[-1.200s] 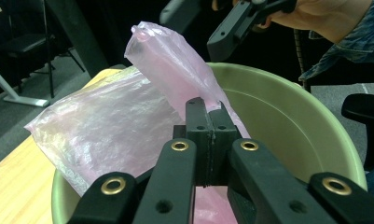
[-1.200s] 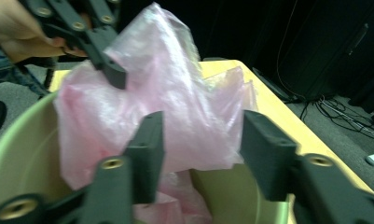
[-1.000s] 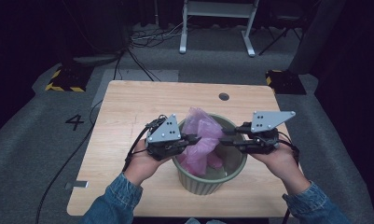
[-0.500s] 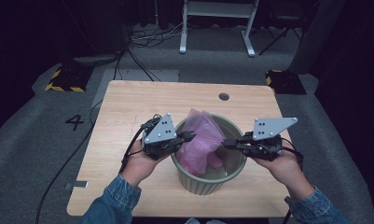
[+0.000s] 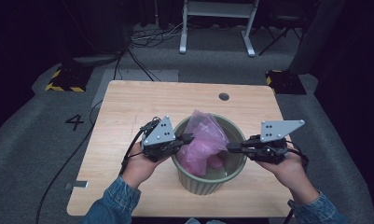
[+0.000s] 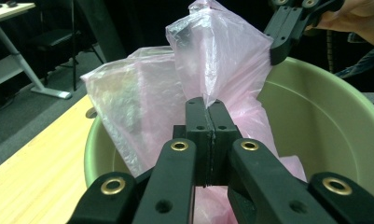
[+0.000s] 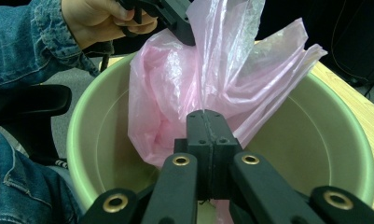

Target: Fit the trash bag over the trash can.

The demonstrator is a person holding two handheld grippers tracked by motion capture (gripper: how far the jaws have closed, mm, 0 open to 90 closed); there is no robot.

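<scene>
A pale green bin point(image 5: 208, 184) stands on the wooden table point(image 5: 128, 107) near its front edge. A thin pink plastic bag point(image 5: 205, 140) rises out of it in a crumpled peak. My left gripper point(image 5: 190, 137) sits at the bin's left rim, shut on the bag's film. The left gripper view has the bag point(image 6: 142, 102) rising straight from the closed tips point(image 6: 206, 100). My right gripper point(image 5: 230, 147) is at the right rim, its jaws pressed together on the bag's other edge point(image 7: 204, 112). The bin's inner wall point(image 7: 96, 140) curves below.
A round dark hole point(image 5: 224, 96) marks the table's far side. Cables point(image 5: 142, 56) and a white desk frame point(image 5: 217, 28) lie on the grey floor beyond. A painted number 4 point(image 5: 75, 122) is on the floor to the left. Bare tabletop lies left of and behind the bin.
My right gripper has drawn back to the right, from over the bin to its right rim. The bag's top now stands narrower. The left gripper has stayed put.
</scene>
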